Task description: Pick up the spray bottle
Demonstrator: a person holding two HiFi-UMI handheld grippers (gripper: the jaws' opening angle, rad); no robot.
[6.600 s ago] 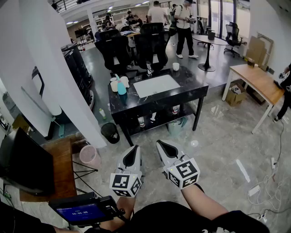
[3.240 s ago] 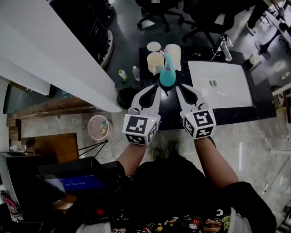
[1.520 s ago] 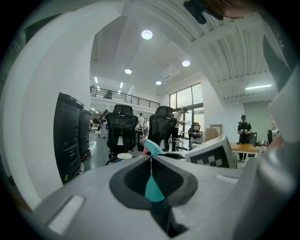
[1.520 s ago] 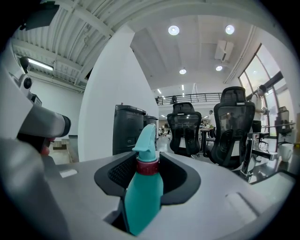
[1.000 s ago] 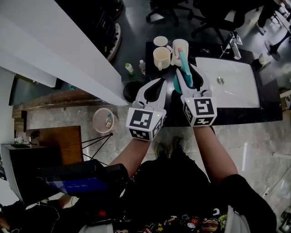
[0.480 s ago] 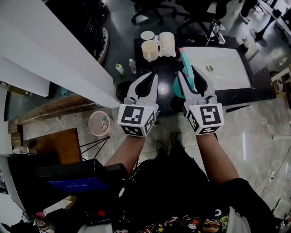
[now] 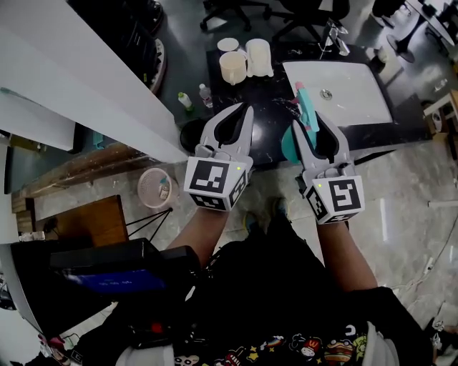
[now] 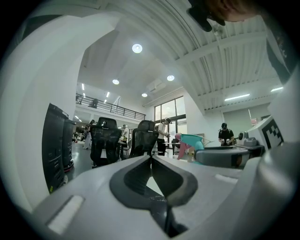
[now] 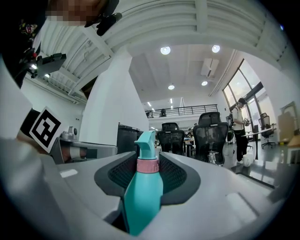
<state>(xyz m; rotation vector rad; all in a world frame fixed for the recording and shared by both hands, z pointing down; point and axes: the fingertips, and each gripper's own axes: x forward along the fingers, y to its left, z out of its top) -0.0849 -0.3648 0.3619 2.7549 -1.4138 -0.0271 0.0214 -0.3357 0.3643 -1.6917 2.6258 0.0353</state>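
- The person's forearms reach forward from the bottom of the head view, each ending in a cube with square markers.
- The left gripper [image 7: 244, 109] is empty. Its own view shows the two jaws meeting at the tips with nothing between them.
- The right gripper [image 7: 309, 127] is just beside it, level with it, and clamps the spray bottle [image 7: 289, 146].
- In the right gripper view the jaws press on both sides of the bottle's teal body [image 9: 143, 197], just below its pink collar [image 9: 147, 165]. The trigger head rises past the fingertips.
- From the head view the bottle's round base lies over the near edge of the black desk [image 7: 261, 100]. Whether it touches the top cannot be told.
- Beyond the grippers, a white sink [image 7: 336, 89] is set into the right part of the desk, with a faucet [image 7: 336, 39] at its far side.
- Three pale cups [image 7: 233, 68] stand grouped at the desk's far left corner, well apart from the bottle.
- On the floor left of the desk sit a pink basket [image 7: 154, 187] and two small bottles [image 7: 184, 100].
- Farthest off, black office chairs [image 7: 229, 7] stand behind the desk.
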